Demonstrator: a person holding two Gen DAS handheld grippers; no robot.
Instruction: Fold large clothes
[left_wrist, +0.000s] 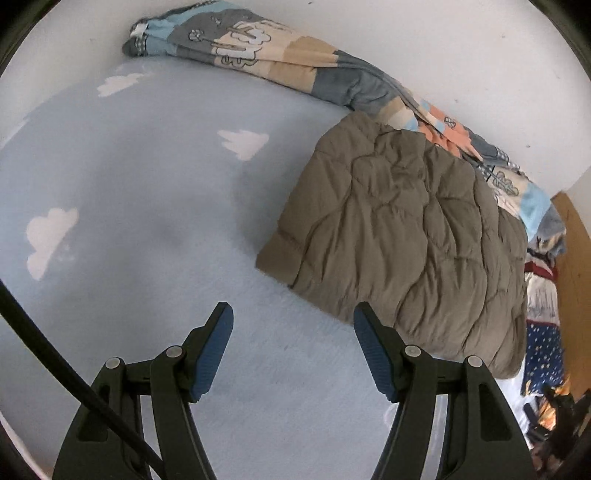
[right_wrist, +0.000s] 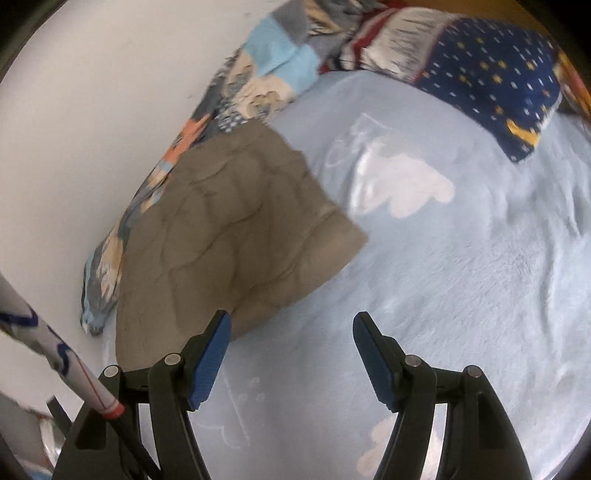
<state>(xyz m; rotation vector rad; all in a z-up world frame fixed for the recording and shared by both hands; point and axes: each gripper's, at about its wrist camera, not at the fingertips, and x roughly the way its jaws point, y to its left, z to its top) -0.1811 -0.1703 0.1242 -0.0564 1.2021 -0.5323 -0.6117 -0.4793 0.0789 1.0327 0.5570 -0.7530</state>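
Both hand-held grippers, left (left_wrist: 293, 314) and right (right_wrist: 291, 314), gape empty; jacket (left_wrist: 406, 229) sits upper right of left, probably nearer.

Both wrist cameras look steeply down, fairly near, sharing the folded jacket (left_wrist: 406, 229); the right view is blurred.

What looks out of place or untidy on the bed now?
The brown quilted jacket lies folded and compact. Behind it, the patterned blanket is bunched in a long roll along the wall, not spread or folded. Both grippers are empty.
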